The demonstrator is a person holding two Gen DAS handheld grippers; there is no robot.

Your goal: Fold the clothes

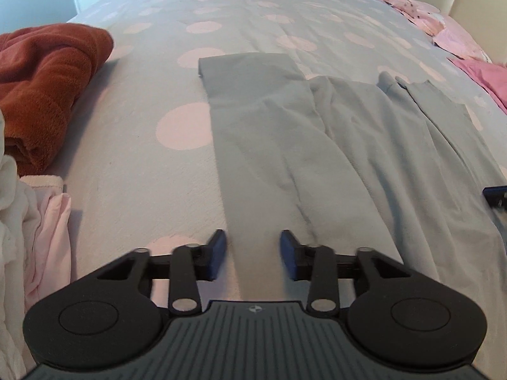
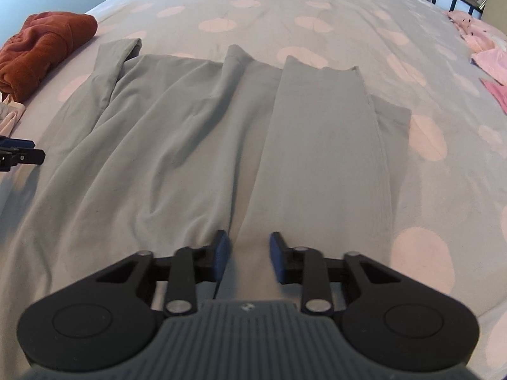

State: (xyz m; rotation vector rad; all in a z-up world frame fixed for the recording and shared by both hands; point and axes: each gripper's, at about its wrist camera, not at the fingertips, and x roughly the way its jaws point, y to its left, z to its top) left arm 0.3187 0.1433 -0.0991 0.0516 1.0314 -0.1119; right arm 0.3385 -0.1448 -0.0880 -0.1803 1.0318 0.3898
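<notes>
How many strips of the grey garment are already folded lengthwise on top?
2: one folded strip along the grey garment's left side, another along its right side. Others may be hidden underneath.

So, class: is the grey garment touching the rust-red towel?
Apart. The right wrist view shows bare spotted bedspread between the grey garment and the rust-red towel.

one grey garment (image 1: 285,145), one rust towel (image 1: 44,82), two tools (image 1: 253,253)

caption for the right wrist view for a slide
Open right gripper poised over a grey garment spread on the polka-dot bed.
</notes>
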